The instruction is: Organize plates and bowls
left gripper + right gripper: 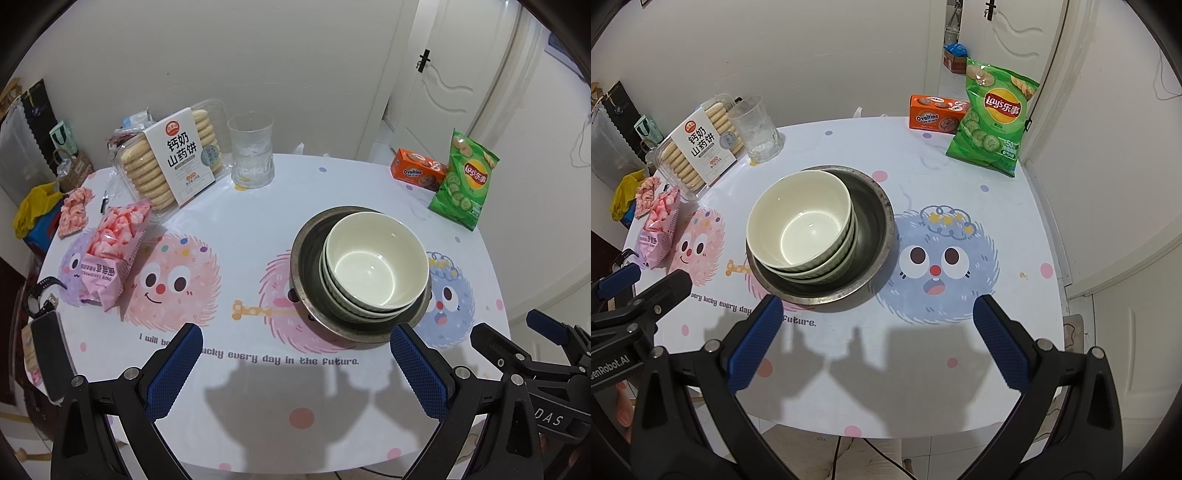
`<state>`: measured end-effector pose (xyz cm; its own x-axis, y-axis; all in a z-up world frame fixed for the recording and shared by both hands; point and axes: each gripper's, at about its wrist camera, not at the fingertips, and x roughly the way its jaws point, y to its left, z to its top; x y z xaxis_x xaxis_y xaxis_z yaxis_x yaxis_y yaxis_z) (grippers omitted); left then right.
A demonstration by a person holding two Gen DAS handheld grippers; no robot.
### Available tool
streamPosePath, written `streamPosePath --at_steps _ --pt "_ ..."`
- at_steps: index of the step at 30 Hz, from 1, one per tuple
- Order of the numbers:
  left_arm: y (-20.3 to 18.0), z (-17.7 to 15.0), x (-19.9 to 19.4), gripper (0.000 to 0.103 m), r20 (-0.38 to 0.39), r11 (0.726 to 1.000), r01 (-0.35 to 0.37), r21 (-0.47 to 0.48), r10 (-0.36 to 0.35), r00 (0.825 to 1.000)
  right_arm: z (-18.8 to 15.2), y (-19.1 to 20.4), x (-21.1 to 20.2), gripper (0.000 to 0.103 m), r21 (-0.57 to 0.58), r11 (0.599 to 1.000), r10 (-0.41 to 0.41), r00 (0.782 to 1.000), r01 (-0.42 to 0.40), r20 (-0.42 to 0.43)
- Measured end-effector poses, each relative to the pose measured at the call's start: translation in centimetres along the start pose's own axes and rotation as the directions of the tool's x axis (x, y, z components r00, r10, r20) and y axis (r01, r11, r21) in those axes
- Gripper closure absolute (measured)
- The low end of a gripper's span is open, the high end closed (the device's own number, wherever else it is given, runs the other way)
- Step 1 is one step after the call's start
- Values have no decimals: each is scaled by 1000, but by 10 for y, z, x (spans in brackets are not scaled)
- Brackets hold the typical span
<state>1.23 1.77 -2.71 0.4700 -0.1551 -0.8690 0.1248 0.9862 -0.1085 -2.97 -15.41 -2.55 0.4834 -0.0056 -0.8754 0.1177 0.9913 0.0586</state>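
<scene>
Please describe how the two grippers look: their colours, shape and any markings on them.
Both the left gripper and the right gripper have black angular frames with silver bolts, and two fingers faced with blue, finely textured pads. The left one carries white lettering ending "enRobot.AI"; the right one shows "DAS". No sleeves or cables are visible.

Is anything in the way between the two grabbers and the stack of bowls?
No, nothing visible. The left gripper and the right gripper both hang open over bare table, just short of the white bowls stacked in the metal plate. The snacks and the glass sit farther back.
</scene>
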Motion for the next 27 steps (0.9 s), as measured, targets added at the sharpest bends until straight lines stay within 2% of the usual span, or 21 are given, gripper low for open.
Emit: streamPosePath --at_steps 27 --pt "-2 0 -1 0 5 1000 3 1 -3 1000 -1 0 -1 1 2 1000 -6 1000 6 -3"
